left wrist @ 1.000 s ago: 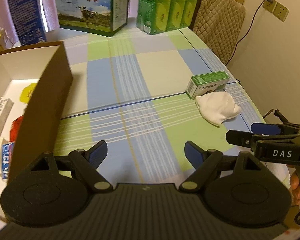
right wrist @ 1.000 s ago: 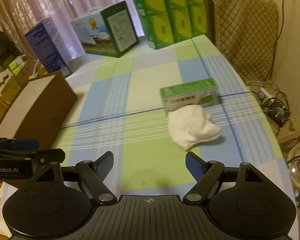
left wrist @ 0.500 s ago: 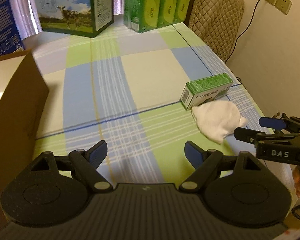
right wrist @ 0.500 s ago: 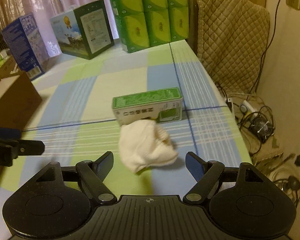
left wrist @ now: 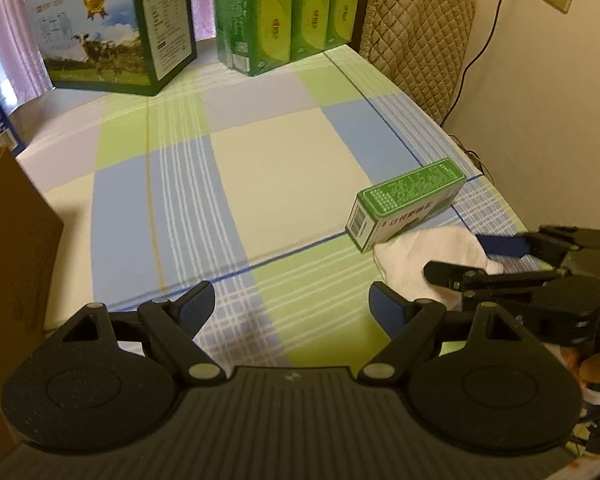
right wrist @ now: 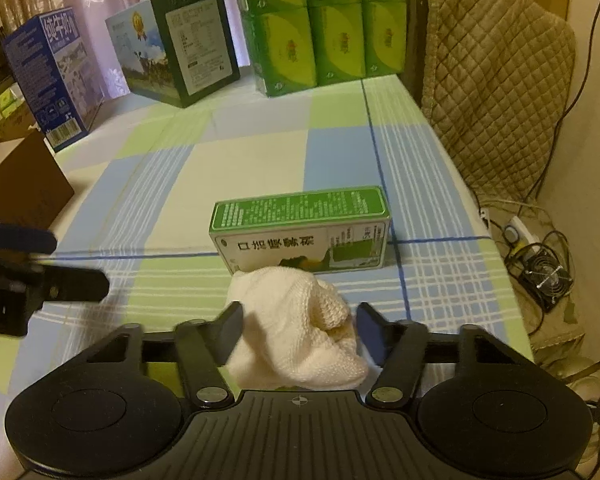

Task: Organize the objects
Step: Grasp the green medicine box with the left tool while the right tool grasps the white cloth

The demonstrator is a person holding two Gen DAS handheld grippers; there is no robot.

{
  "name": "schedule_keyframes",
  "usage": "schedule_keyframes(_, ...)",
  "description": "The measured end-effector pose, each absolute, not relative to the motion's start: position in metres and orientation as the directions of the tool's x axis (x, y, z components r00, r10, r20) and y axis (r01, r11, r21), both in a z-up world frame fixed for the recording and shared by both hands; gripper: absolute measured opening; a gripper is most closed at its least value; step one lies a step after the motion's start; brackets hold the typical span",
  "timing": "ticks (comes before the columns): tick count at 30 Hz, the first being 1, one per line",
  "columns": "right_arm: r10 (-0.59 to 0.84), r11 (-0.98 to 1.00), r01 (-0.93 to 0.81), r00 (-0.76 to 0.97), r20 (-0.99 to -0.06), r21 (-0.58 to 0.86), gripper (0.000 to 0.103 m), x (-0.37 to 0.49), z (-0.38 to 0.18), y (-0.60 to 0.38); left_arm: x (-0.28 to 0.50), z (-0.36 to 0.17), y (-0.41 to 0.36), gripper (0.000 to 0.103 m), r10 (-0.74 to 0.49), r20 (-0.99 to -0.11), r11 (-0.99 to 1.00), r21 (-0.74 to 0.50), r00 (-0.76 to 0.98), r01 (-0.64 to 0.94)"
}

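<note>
On a table (right wrist: 340,152) covered with a green, blue and cream checked cloth, the right gripper (right wrist: 299,318) brackets a crumpled white knitted cloth (right wrist: 296,332), its jaws spread with one finger at each side of the bundle; the left finger appears to touch the knit, the right finger stands just beside it, and the jaws are not clenched on it. The cloth lies on the table near its front right corner, its far edge touching the long side of a small green and white carton printed with Chinese characters (right wrist: 300,232), which lies flat just behind it.

The left gripper (left wrist: 292,304) hovers over the checked surface to the left, jaws released and grasping nothing. From its camera the right gripper (left wrist: 472,258) shows side-on over the white cloth (left wrist: 416,260), with a person's fingers (left wrist: 596,368) visible at its handle.

At the table's left edge stands a brown cardboard box (left wrist: 12,248). Along the far edge stand a blue printed carton (right wrist: 48,76), a large dark green milk carton picturing a cow in a meadow (left wrist: 112,32) and a stack of bright green packages (right wrist: 324,20). A chair draped in a beige quilted cover (right wrist: 496,76) stands beside the far right corner, and a small black fan (right wrist: 548,276) sits among cables on the floor.
</note>
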State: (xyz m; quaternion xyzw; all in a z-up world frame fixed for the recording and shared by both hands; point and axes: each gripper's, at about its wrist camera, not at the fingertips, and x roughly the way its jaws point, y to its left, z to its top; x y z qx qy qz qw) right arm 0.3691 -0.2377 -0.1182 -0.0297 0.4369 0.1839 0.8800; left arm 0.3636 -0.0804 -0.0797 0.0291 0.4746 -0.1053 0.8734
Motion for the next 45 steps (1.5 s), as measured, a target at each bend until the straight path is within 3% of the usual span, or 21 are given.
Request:
schedule_keyframes(3,0.319,0.928,-0.347,0.55,-0.772,0.136,0.026,0.368,-0.116,-0.249,0.37,-0.079,-0.086,0.082,-0.169,-0.829,0.97,-0.043,0.533,0.24)
schedule_keyframes(6,0.322,0.934,-0.317,0.544,-0.775,0.166,0.021,0.366,-0.112,-0.264,0.378,-0.079,-0.094,0.081,-0.19,-0.824,0.959,-0.039,0.534,0.281)
schedule_keyframes(23,0.159,0.979,0.008,0.597,-0.786,0.205,0.021,0.369,-0.1,-0.36,0.434,-0.111,-0.172,0.08,-0.313,-0.811,0.818,0.035,0.494,0.575)
schedule_keyframes(26,0.161,0.977,0.014,0.599,-0.784,0.211,0.021,0.369,-0.099,-0.36,0.437,-0.118,-0.18,0.064,-0.315,-0.826,0.799,0.035,0.468,0.6)
schedule_keyframes(27,0.16,0.978,0.013,0.599,-0.785,0.21,0.021,0.369,-0.099,-0.359,0.436,-0.12,-0.181,0.054,-0.31,-0.831,0.799,0.036,0.462,0.6)
schedule_keyframes(34,0.179,0.978,-0.02,0.589,-0.788,0.207,0.021,0.369,-0.099,-0.346,0.424,-0.116,-0.169,0.03,-0.295,-0.846,0.824,0.011,0.445,0.567)
schedule_keyframes(45,0.32,0.942,-0.263,0.507,-0.801,0.21,0.021,0.346,-0.104,-0.274,0.356,-0.109,-0.086,0.026,-0.098,-0.9,0.969,0.011,0.425,0.246)
